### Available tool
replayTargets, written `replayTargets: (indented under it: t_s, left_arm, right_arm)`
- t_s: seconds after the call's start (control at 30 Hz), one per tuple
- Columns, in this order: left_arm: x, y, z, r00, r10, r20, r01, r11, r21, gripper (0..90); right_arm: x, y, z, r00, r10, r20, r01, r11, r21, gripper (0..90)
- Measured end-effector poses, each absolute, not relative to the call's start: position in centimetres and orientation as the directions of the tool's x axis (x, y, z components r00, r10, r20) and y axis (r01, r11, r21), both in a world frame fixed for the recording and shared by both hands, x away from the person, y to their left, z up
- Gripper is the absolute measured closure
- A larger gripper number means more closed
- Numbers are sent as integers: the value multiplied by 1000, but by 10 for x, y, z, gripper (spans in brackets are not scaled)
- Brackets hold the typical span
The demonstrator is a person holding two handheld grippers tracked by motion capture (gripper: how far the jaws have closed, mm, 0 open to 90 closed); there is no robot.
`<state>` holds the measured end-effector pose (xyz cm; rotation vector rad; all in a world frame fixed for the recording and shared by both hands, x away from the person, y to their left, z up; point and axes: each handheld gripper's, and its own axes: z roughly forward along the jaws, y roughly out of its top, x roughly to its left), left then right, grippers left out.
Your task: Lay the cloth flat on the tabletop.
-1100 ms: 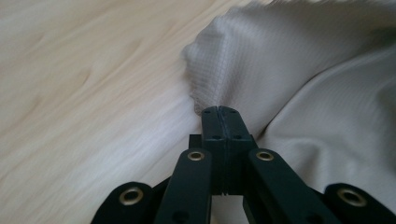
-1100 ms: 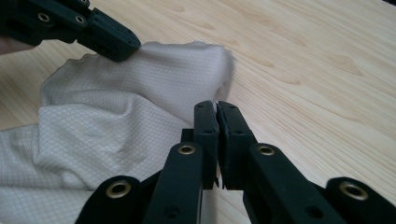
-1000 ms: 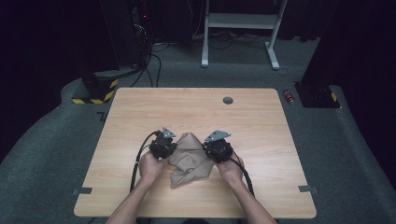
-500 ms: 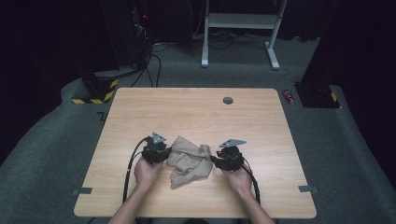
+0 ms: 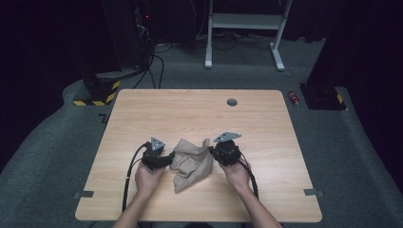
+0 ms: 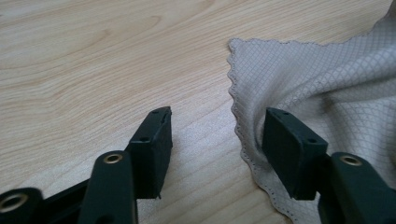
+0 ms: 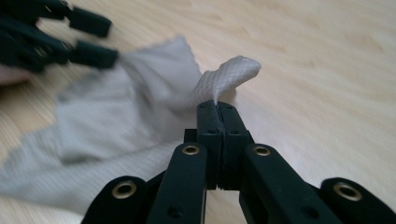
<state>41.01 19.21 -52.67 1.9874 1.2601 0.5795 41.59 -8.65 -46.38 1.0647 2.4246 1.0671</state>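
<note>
A beige cloth with a fine grid weave lies crumpled on the wooden table between the two hand-held grippers. My left gripper is at the cloth's left edge. Its jaws have just been opening and now stand open, with bare wood between them and the cloth's scalloped hem lying against the right jaw. My right gripper has just closed and is shut on a corner of the cloth, whose tip curls up above the jaws. The left gripper appears blurred beyond the cloth.
A small round dark grommet sits in the tabletop near the far edge. Grey carpet surrounds the table, with a white desk frame, cables and dark equipment behind it. A red can lies on the floor at the right.
The left gripper has let go of the cloth, opened and drawn slightly back to the left. The right gripper has closed on a cloth corner. The cloth lies lower and more spread out.
</note>
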Motion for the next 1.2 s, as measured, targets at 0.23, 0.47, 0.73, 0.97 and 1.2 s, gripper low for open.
replayTargets:
  t_s: [0.23,0.47,0.73,0.97,1.2]
  left_arm:
    - [410,192,-527,417,909,1,593,-273,758,396]
    - [410,192,-527,415,910,1,594,-272,757,385]
    - [410,192,-527,411,912,-1,596,-267,757,381]
    - [410,192,-527,411,912,1,597,-270,756,378]
    - [410,192,-527,411,912,1,597,-270,756,377]
  right_arm:
    - [424,-30,-479,-760,647,65,510,531,677,872]
    - [417,-36,-488,-769,616,171,531,466,708,738]
    - [420,-85,-486,-690,705,165,582,406,705,706]
    - [431,-76,-506,-656,710,256,649,357,672,635]
    - [433,-56,-510,-697,690,197,618,438,653,878]
